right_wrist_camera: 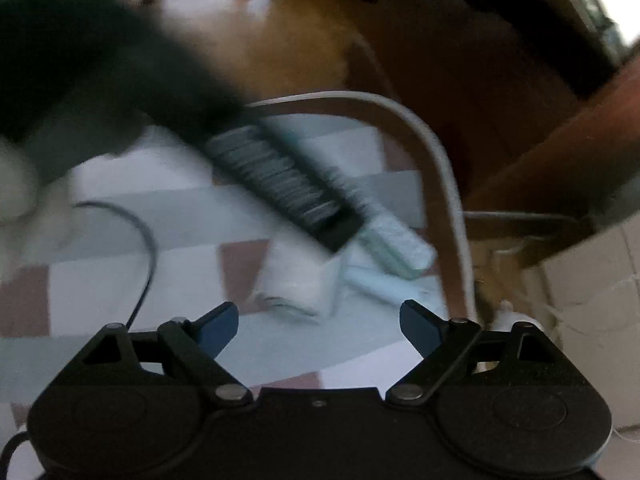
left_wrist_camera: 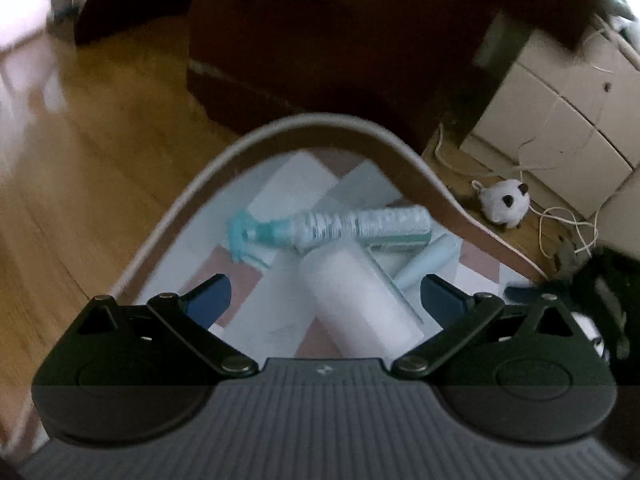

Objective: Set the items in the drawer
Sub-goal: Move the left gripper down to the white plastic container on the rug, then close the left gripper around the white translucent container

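Observation:
On a table with a checked cloth [left_wrist_camera: 280, 188] lie a clear spray bottle with a teal trigger [left_wrist_camera: 352, 222], a white roll with a pale green frame [left_wrist_camera: 352, 300] and a light blue tube [left_wrist_camera: 428, 262]. My left gripper [left_wrist_camera: 326, 300] hangs open just above them, and the roll shows between its blue fingertips without touching them. In the blurred right wrist view, my right gripper [right_wrist_camera: 320, 324] is open and holds nothing, short of the white roll [right_wrist_camera: 304, 280] and the bottle [right_wrist_camera: 396, 244]. The left tool's ribbed housing [right_wrist_camera: 276, 180] crosses over the items. No drawer can be made out.
The table's rounded rim [left_wrist_camera: 320, 120] curves beyond the items. Past it are wooden floor [left_wrist_camera: 80, 160], dark brown furniture [left_wrist_camera: 320, 40], cardboard boxes [left_wrist_camera: 560, 120], a white plush toy [left_wrist_camera: 504, 200] and loose white cords [left_wrist_camera: 560, 224]. A black cable [right_wrist_camera: 148, 240] lies on the cloth.

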{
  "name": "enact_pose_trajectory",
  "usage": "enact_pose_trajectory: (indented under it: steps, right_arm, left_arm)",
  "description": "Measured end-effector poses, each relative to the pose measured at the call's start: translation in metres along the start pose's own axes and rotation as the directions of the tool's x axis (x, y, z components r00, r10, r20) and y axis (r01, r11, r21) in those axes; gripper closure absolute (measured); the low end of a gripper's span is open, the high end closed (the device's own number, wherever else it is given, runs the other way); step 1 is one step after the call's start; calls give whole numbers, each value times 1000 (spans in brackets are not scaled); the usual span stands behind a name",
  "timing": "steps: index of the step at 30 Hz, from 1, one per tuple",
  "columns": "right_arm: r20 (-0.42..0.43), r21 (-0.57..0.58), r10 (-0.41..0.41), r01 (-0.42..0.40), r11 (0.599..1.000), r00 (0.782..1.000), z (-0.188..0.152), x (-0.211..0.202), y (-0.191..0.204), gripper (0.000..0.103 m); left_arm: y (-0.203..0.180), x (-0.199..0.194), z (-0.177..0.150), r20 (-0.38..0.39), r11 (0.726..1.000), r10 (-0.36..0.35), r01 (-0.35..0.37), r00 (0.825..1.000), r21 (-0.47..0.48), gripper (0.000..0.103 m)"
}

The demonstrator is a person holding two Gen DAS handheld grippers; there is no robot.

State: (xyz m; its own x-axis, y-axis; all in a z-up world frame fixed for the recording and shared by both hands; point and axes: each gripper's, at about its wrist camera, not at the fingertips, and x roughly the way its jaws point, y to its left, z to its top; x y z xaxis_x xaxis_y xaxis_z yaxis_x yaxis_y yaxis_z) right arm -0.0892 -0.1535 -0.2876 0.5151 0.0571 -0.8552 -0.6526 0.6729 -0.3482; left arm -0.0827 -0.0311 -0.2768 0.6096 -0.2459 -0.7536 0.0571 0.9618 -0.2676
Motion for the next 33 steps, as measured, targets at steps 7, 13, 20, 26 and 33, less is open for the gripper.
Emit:
enact_pose_trajectory:
  steps: [7,13,20,26,33]
  right_arm:
    - [-23,250,58,-51,967,998,3,39,-45,13]
    - [-54,279,125,-105,954,991,18,64,-59,13]
    - [-81,133,115,-103,986,990,47,95,-25,13]
    - [-92,178,143,-125,976,986,28,100,-22,20]
    - [-152,225,216,-179,958,965,18,86,-28,21]
  left_arm:
    - [15,51,-4,-70,998,27,-31,997,-47,0]
    - [21,78,-8,-141,996,-6,-7,990,-94,0]
    - [49,85,-14,-159,964,-84,40,984,-263,0]
    - [46,78,-24,-171,961,-113,64,979,-270,0]
    - [36,75,-29,-213,968,-139,87,967,-237,0]
